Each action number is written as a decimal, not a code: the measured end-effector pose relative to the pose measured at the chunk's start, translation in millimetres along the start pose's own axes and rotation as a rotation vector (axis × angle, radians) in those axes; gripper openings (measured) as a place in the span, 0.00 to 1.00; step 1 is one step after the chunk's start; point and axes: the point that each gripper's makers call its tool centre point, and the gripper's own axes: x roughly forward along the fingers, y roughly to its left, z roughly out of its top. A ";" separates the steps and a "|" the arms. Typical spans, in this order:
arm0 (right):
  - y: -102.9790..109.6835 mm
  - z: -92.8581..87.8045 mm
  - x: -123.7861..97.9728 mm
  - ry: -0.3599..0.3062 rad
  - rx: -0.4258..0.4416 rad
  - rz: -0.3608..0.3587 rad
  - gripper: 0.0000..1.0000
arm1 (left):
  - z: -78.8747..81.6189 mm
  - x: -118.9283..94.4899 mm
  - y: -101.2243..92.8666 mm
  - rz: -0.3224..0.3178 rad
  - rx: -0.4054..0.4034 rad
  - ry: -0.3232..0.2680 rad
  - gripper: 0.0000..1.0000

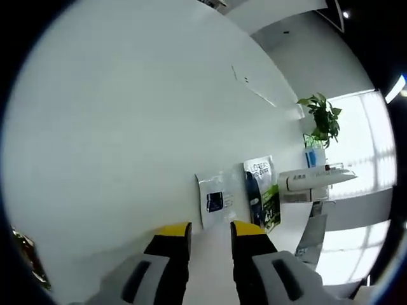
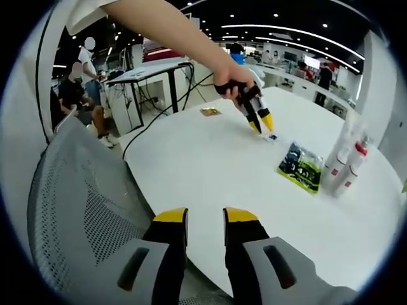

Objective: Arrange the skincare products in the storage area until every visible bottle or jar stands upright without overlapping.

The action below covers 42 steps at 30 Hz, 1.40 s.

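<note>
In the right gripper view, the right gripper (image 2: 205, 223) hangs over the near edge of the white table (image 2: 210, 184), its two yellow-tipped jaws a narrow gap apart with nothing between them. A grey mesh chair (image 2: 82, 210) stands just off that edge. Farther in, a green and dark sachet (image 2: 300, 166) lies flat toward the far side edge, and just beyond it stand what look like two clear bottles (image 2: 340, 166) with red labels, upright and close together. Out in the middle, a person's hand (image 2: 232, 79) reaches in with the left gripper (image 2: 266, 127) angled down, tips at a small packet (image 2: 272, 136); whether they grip it is unclear.

In the left gripper view, the left gripper (image 1: 211, 232) has its jaws slightly apart; just past the tips lie a white sachet (image 1: 216, 198) and a green and blue one (image 1: 262, 190), side by side.
</note>
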 end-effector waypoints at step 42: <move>2.2 2.5 -1.2 -0.013 -0.028 0.003 0.20 | -21.6 -130.9 174.1 0.642 0.306 -0.068 0.63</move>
